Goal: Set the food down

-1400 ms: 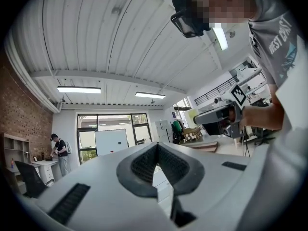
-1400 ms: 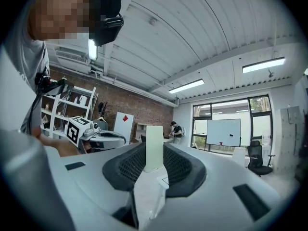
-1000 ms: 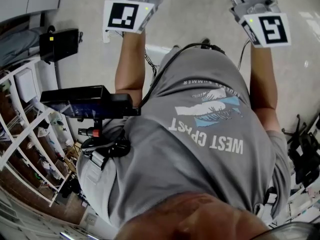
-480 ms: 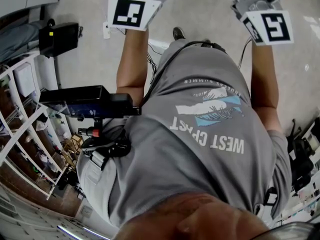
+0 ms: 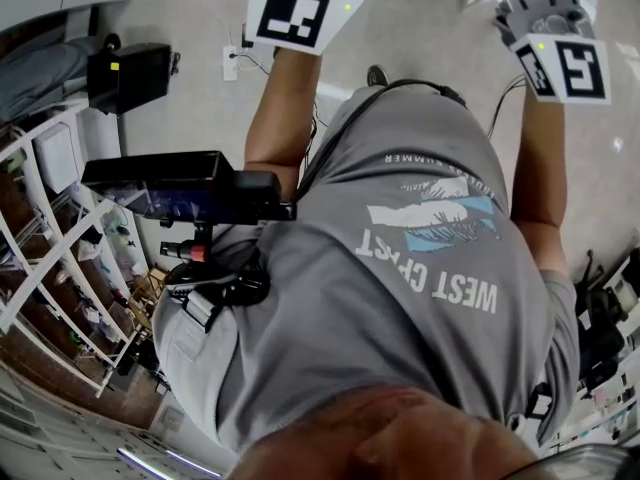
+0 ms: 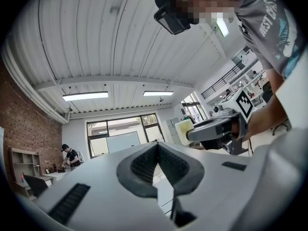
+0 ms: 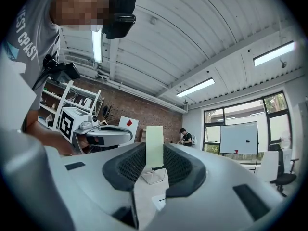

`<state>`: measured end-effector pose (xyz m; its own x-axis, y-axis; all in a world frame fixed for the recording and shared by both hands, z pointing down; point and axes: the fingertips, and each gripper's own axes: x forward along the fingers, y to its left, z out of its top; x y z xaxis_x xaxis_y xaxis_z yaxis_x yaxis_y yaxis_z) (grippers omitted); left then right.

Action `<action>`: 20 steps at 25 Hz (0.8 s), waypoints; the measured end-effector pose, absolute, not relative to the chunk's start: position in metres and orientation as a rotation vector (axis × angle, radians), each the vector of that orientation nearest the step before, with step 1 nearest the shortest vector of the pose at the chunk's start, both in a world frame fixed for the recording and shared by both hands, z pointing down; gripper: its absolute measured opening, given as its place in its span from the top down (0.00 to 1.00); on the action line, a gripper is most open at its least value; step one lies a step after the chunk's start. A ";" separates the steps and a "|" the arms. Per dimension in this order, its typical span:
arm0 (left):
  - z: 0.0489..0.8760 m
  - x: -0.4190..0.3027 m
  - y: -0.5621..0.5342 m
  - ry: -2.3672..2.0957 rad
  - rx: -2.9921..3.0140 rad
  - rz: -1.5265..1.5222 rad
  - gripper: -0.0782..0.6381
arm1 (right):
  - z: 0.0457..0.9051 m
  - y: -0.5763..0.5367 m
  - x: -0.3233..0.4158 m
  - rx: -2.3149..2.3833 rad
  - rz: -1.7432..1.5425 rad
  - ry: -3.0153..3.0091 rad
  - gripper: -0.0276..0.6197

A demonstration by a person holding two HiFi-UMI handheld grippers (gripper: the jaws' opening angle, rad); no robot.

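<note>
**Food and tongs.** The food (image 7: 154,137), a flat pale-green slab, stands upright between the pads of your right tongs (image 7: 155,152). The tongs pinch it from either side, and its upper end rises above their tips. In the left gripper view the same slab shows at the front of the right tongs, held up in the air. Your left tongs (image 6: 157,147) are pressed together at the tips with nothing between them (the dark ribbed pads meet in a single line).

**Arms.** In the head view both your forearms reach forward. The left marker cube (image 5: 290,15) and the right marker cube (image 5: 570,68) sit well apart at the top of the frame, over the pale floor (image 5: 190,28). Your grey shirt (image 5: 400,298) fills the middle of that view, and the jaws themselves lie beyond its upper edge.

**Surroundings.** A white shelf rack (image 5: 50,258) stands to your left. In the right gripper view a brick wall (image 7: 144,117) lies beyond the slab, and a whiteboard (image 7: 239,137) stands to its right. A person (image 7: 184,137) in dark clothes is between them, far off. Long ceiling lights (image 7: 195,87) run overhead.
</note>
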<state>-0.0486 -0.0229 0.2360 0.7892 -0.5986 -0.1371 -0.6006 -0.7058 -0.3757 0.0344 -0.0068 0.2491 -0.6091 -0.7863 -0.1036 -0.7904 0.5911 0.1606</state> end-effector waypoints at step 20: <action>0.206 0.001 -0.098 1.033 -2.587 0.022 0.88 | 0.208 -0.084 0.085 -1.287 0.214 2.810 0.79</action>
<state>0.0007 -0.0977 0.2064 0.7336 -0.6642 -0.1436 -0.6697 -0.6709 -0.3183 0.0854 -0.0842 0.2080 -0.6541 -0.7501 -0.0973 -0.7562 0.6456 0.1068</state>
